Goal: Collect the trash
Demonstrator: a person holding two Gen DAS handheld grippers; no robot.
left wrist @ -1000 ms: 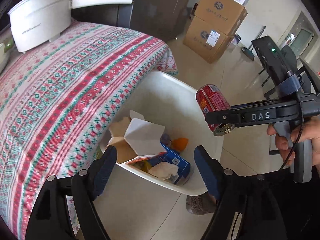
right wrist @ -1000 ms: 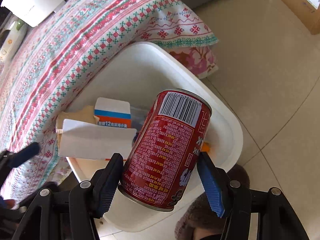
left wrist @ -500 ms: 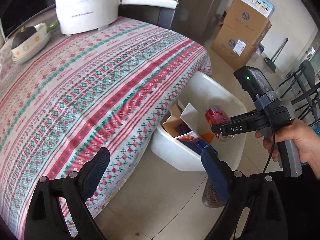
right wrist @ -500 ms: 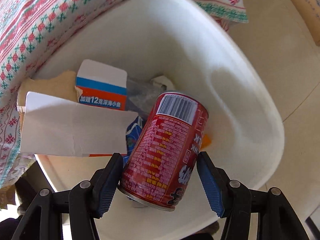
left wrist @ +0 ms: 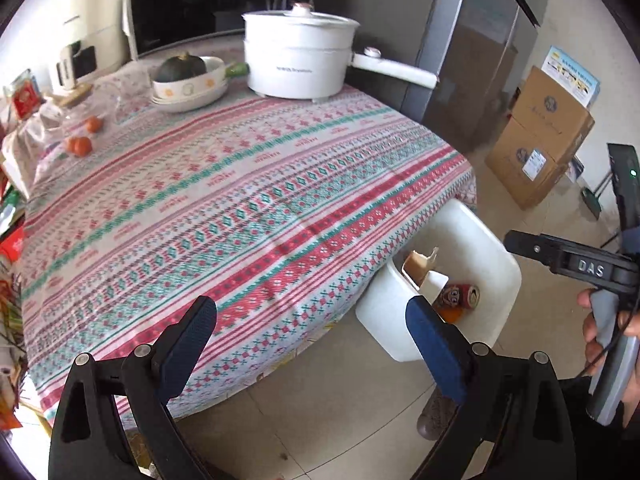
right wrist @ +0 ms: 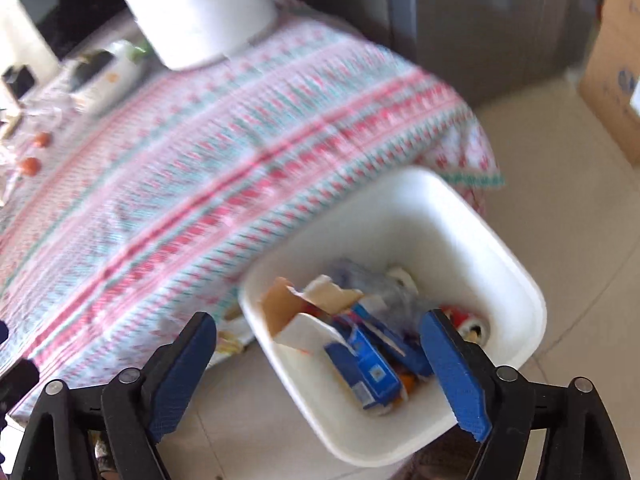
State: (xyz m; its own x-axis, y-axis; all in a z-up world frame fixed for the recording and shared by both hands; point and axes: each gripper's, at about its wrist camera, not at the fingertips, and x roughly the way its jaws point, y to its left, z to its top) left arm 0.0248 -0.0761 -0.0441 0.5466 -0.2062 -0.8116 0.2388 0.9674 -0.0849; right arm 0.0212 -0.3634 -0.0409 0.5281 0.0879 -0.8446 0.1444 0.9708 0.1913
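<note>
We saw the red can [left wrist: 459,295] lying on its side inside the white bin [left wrist: 486,256], down among the other trash – a torn piece of brown cardboard [right wrist: 280,300], a white carton flap and a blue box [right wrist: 366,364]. In the right wrist view only the can's end showed, just past the right-hand blue pad, near the bin's far wall. The bin stood on the tiled floor [left wrist: 340,420] tight against the near right corner of the table, its rim partly tucked under the hanging edge of the patterned tablecloth [left wrist: 224,208]. The right gripper [right wrist: 320,360] had its jaws wide apart, having just been opening, with nothing between the pads – the can was clear of them and below. The left gripper [left wrist: 312,340] also stood wide apart and empty, its jaws having lately been opening too, over the near edge of the table. In the left wrist view the right gripper's black body appeared at the right edge, held in a hand [left wrist: 608,332]. At the far edge of the table sat a white electric pot [left wrist: 298,60] with a long handle, beside it a bowl [left wrist: 188,88] holding a dark green squash, and toward the far left corner a few small orange fruits [left wrist: 80,145]. Cardboard boxes [left wrist: 540,136] were stacked on the floor beyond the table's right edge. The right wrist picture was blurred, so finer detail on the tabletop was lost to us.
</note>
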